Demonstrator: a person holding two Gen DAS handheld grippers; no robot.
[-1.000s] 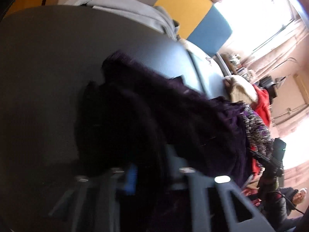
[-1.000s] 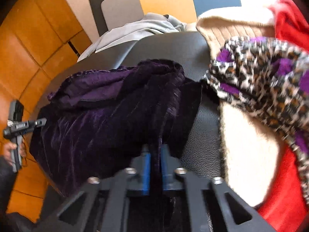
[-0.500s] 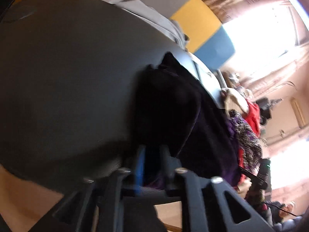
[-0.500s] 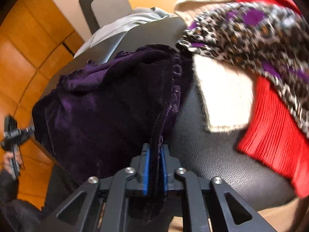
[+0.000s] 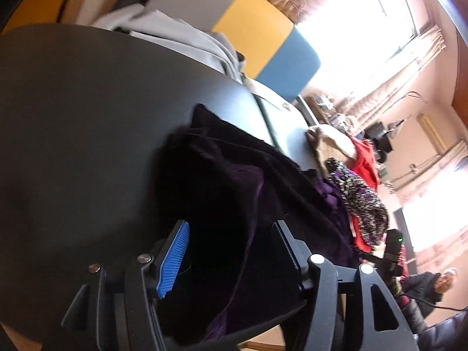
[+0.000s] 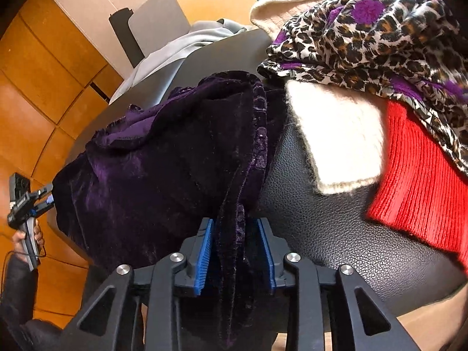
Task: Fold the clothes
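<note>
We see the purple velvet garment point(image 6: 163, 175) lying bunched on the black bench point(image 6: 336, 234), its edge hanging over the near rim. Our left gripper point(image 5: 231, 237) has its jaws spread wide around a fold, and our right gripper point(image 6: 235, 234) has its jaws parted with the trimmed hem hanging loose between them.

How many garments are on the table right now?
5: purple velvet garment between both open grippers, cream knit, red knit, leopard-print piece on top, grey garment at the far edge. More may be hidden.
</note>
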